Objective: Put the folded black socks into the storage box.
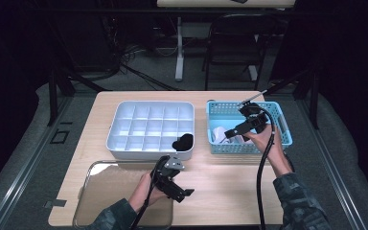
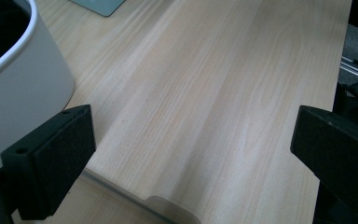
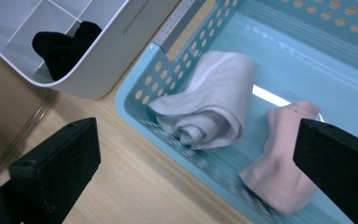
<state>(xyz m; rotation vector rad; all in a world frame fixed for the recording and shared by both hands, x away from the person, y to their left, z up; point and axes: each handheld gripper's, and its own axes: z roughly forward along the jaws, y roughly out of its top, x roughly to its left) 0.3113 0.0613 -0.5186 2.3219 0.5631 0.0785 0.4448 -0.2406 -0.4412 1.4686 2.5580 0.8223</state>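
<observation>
- hovering low over the bare wooden table (image 1: 220,187) at the near edge: left gripper (image 1: 182,193), jaws spread wide and holding nothing, with plain wood grain lying between them in the left gripper view.
- lying flat just left of that gripper: a clear lid (image 1: 105,191), hard to make out against the wood and cut off by the bottom of the high view; showing as a faint rounded edge (image 2: 168,205) in the left gripper view.
- sitting beyond the lid, mid-table: white divided tray (image 1: 124,143), its wall partly cut off at the left of the left gripper view (image 2: 23,93).
- resting in the tray's near right compartment: a black sock (image 1: 183,142), too dark to show folds.
- hanging over the near left corner of the blue basket (image 1: 278,112): right gripper (image 1: 229,134), jaws gaping wide and gripping nothing.
- lying inside the basket below those jaws: a rolled white sock (image 3: 209,107) against the near wall, and just beside it a pink sock (image 3: 279,163), partly hidden behind one jaw.
- fading into darkness past the table: a chair (image 1: 235,43) and table legs, barely readable.
</observation>
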